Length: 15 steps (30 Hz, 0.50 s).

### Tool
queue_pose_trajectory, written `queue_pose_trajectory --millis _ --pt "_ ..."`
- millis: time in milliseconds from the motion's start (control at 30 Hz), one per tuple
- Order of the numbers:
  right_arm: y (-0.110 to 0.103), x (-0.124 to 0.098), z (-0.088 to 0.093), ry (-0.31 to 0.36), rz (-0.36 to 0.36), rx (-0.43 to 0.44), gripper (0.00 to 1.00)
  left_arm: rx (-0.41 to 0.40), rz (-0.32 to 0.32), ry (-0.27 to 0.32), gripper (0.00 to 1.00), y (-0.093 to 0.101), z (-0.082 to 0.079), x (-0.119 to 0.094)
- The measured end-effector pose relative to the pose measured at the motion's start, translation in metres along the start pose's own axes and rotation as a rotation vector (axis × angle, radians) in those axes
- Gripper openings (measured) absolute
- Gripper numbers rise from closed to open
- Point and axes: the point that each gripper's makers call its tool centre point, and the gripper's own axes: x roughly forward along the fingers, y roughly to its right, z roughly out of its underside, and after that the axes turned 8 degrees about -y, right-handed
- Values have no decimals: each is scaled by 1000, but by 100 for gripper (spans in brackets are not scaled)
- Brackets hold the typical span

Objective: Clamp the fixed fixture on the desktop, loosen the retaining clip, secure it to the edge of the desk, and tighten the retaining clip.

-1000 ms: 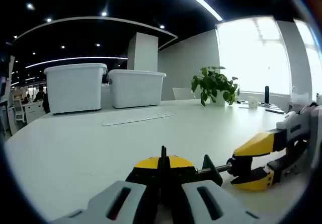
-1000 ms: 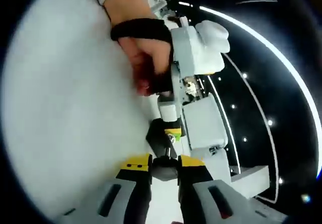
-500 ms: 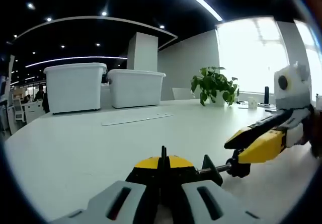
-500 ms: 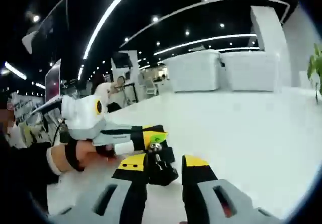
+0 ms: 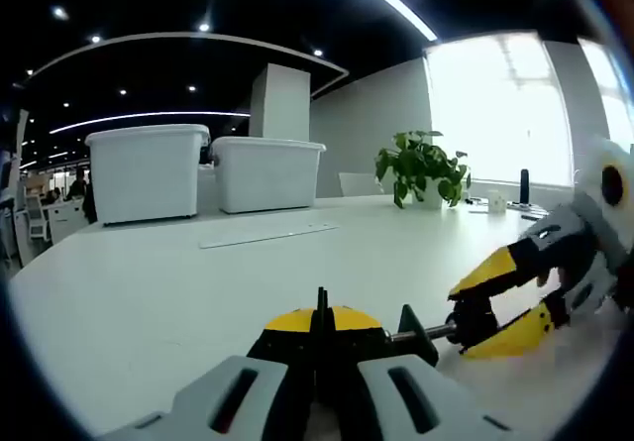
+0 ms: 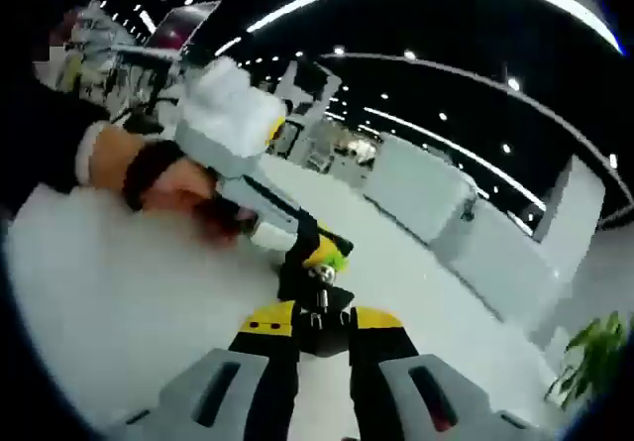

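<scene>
In the left gripper view my left gripper [image 5: 319,314] is shut on the black fixture [image 5: 410,330], whose thin plate sticks up between the yellow tips. The fixture's screw runs right to a black knob [image 5: 466,330], and the right gripper [image 5: 495,307] comes in from the right with its yellow jaws closed around that knob. In the right gripper view my right gripper [image 6: 322,317] is shut on the same knob [image 6: 322,334]. Beyond it are the screw, the fixture body [image 6: 300,280] and the left gripper [image 6: 327,253], held by a person's hand [image 6: 168,178].
The white table [image 5: 149,282] stretches ahead. Two white bins [image 5: 149,173] [image 5: 267,173] stand at its far side, with a flat pale strip [image 5: 269,235] lying before them. A potted plant [image 5: 421,168] and small items [image 5: 500,203] stand at the far right.
The right gripper has rolled around the screw's axis while shut on the knob, so its view has turned. The left gripper and the fixture have stayed still.
</scene>
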Motion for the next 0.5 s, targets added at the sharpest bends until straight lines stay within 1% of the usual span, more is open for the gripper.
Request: queue_pose_trajectory --millis 33,100,167,233,267,333,367,433,467,500 --pt "-2 0 0 -3 15 -42 16 -1 0 0 4 0 0 0" --pt "-6 -2 -1 -4 43 -177 16 0 -1 0 4 0 0 0" --pt "-10 -3 -2 -13 76 -340 16 -1 -1 0 4 0 0 0" --pt "-14 -3 -2 -23 106 -475 16 0 -1 0 4 0 0 -1" --pt "-15 -4 -4 -17 118 -502 16 0 -1 0 4 0 0 -1" --pt "-12 -1 -2 -22 118 -498 16 0 1 0 4 1 0 -2" --pt "-10 -2 -3 -26 114 -479 17 2 0 0 4 1 0 -2" --pt "-12 1 3 -26 79 -342 18 1 0 0 4 1 1 -3" --pt "-12 -1 1 -20 50 -248 19 0 1 0 4 1 1 -3" --pt "-13 -4 -2 -11 25 -188 19 0 2 0 4 1 1 -4"
